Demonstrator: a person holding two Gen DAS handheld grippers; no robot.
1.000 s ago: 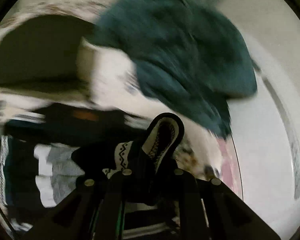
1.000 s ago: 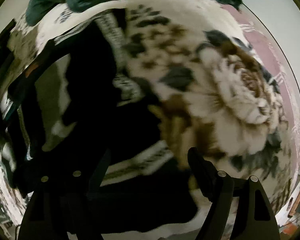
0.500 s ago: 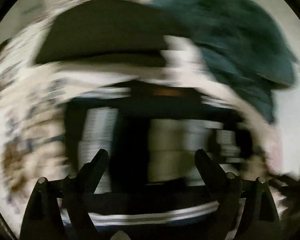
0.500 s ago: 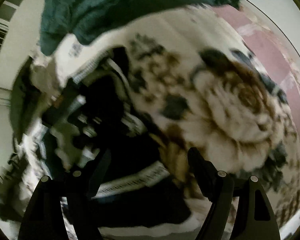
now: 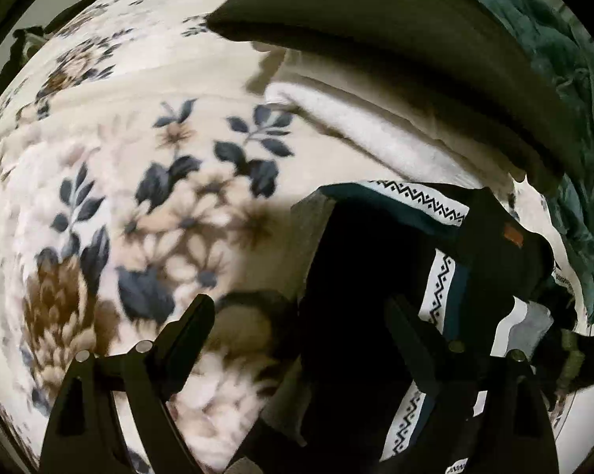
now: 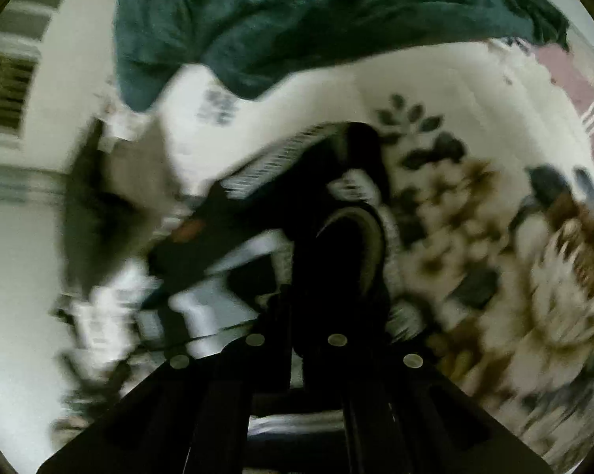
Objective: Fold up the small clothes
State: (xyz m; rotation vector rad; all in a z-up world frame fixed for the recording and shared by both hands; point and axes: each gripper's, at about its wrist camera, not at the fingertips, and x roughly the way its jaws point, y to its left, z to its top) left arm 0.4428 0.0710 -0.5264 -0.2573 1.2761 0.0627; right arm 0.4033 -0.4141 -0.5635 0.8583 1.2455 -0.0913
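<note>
A small dark garment [image 5: 360, 276] with white zigzag-patterned bands and an orange tag lies on a floral blanket [image 5: 138, 181]. My left gripper [image 5: 300, 316] is open above the garment's left edge, holding nothing. My right gripper [image 6: 324, 300] is shut on a fold of the same dark garment [image 6: 336, 245], lifting a bunched edge; the view is blurred by motion.
A dark cushion [image 5: 376, 31] and a white folded cover [image 5: 376, 134] lie behind the garment. A teal blanket [image 6: 316, 19] is heaped at the back. A wall and window [image 6: 4, 79] show at the left of the right wrist view.
My left gripper let go of the patterned fold it held, opened, and swung left over the blanket. My right gripper, open before, has shut on the dark garment.
</note>
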